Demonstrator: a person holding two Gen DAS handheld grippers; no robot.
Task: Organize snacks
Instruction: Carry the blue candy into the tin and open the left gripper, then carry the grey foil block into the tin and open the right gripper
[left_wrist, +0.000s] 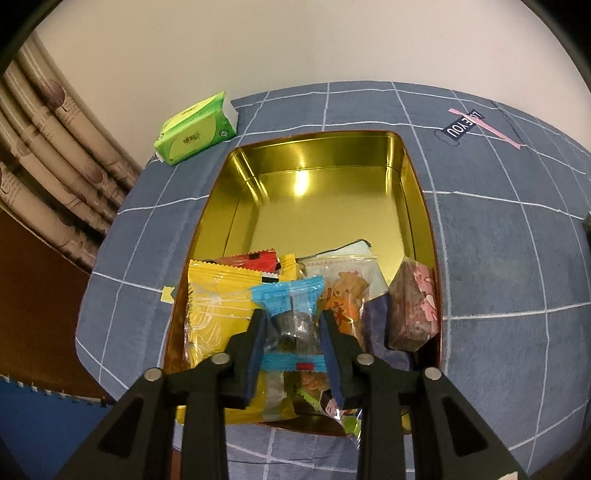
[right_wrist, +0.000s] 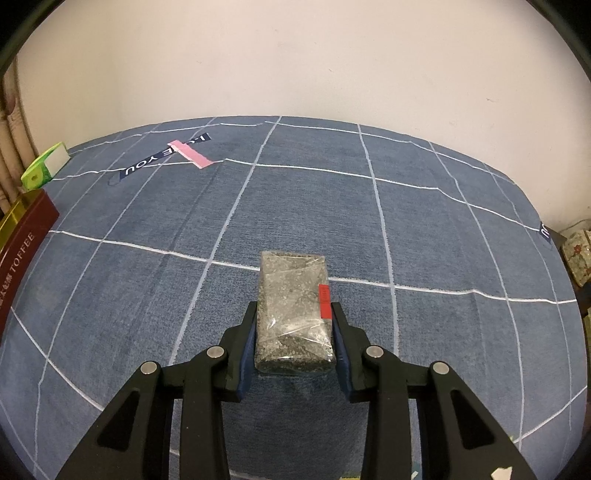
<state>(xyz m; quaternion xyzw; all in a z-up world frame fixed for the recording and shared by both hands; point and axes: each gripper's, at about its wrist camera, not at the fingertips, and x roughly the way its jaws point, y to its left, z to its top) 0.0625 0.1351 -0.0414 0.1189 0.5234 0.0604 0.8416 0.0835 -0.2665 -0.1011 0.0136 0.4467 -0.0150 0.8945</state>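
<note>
In the left wrist view a gold-lined tin (left_wrist: 321, 162) sits on the blue checked cloth. Its near half holds several snacks: a yellow packet (left_wrist: 218, 306), a red packet (left_wrist: 255, 260), a clear biscuit bag (left_wrist: 347, 284) and a brown-pink block (left_wrist: 413, 306). My left gripper (left_wrist: 293, 325) is shut on a blue-ended clear snack packet (left_wrist: 291, 310), held over the pile. In the right wrist view my right gripper (right_wrist: 293, 321) is shut on a grey speckled snack block (right_wrist: 293, 310) in clear wrap with a red label, just above the cloth.
A green tissue pack (left_wrist: 195, 129) lies beyond the tin's far left corner, also in the right wrist view (right_wrist: 44, 166). The tin's dark red side (right_wrist: 22, 240) reading TOFFEE is at the far left. Pink tape (right_wrist: 190, 153) crosses a printed label. A wall stands behind the table.
</note>
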